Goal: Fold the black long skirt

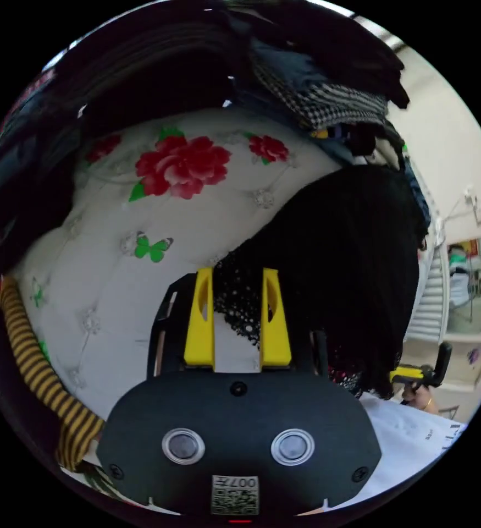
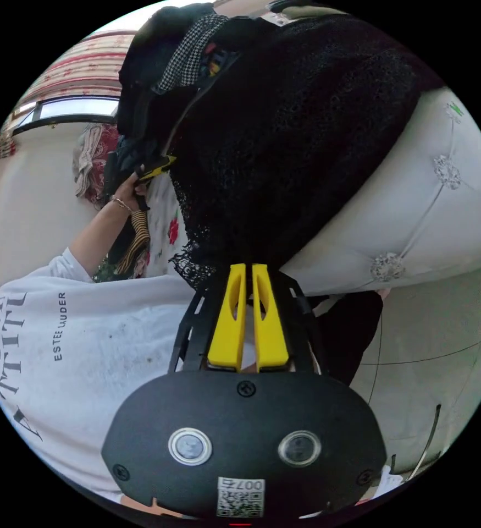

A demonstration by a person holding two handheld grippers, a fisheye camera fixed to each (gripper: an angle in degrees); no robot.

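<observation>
In the left gripper view, a yellow-and-black striped garment [image 1: 42, 374] lies at the left edge of the tufted white bed cover [image 1: 114, 264] printed with red flowers and green butterflies. The left gripper [image 1: 239, 275] hovers over that cover, its yellow jaws spread, with a lacy corner of the black long skirt [image 1: 350, 258] lying between them, unpinched. The skirt spreads to the right across the cover, below a pile of dark and checked clothes [image 1: 317, 93]. In the right gripper view, the right gripper [image 2: 246, 268] has its jaws pressed nearly together on the skirt's lace hem, beside the person's white shirt [image 2: 86, 352].
</observation>
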